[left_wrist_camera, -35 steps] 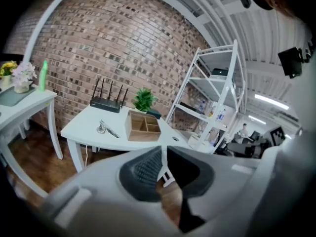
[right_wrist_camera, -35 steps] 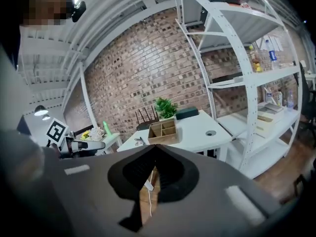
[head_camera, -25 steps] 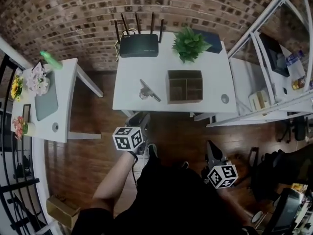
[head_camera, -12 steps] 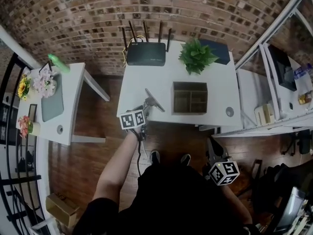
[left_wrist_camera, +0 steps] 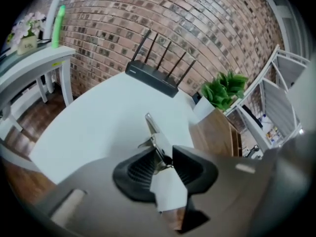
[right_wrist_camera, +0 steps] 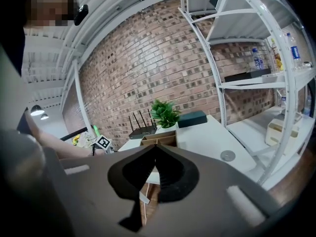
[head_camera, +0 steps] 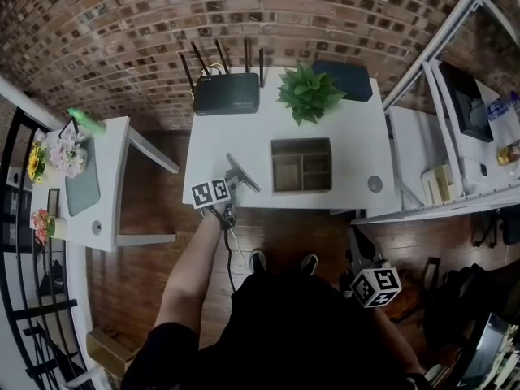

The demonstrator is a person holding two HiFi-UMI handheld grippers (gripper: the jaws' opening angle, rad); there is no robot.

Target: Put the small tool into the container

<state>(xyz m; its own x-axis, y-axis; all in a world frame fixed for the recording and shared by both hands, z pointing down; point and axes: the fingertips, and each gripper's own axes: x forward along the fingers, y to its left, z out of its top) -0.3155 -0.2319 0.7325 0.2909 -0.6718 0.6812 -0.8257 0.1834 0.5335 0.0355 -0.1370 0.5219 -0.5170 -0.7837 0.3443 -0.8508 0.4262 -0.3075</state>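
Observation:
The small metal tool (head_camera: 243, 172) lies near the front left edge of the white table (head_camera: 236, 140). My left gripper (head_camera: 231, 187) reaches it from the front edge. In the left gripper view the tool (left_wrist_camera: 152, 128) runs between the jaws of my left gripper (left_wrist_camera: 163, 159), which are closing, and both pads sit against it. The wooden container (head_camera: 301, 142) with open compartments stands just right of the tool, its side (left_wrist_camera: 217, 132) visible beside the jaws. My right gripper (head_camera: 356, 249) hangs low beside the person's body, off the table. Its jaws (right_wrist_camera: 154, 149) are shut on nothing.
A black router (head_camera: 226, 94), a potted plant (head_camera: 307, 93) and a dark flat box (head_camera: 343, 78) line the table's back edge by the brick wall. A side table with flowers (head_camera: 97, 177) stands to the left, and a white metal shelf unit (head_camera: 455, 136) to the right.
My left gripper has gone from below the table's edge up and forward onto the table, and its jaws have come round the tool. The right gripper has stayed low.

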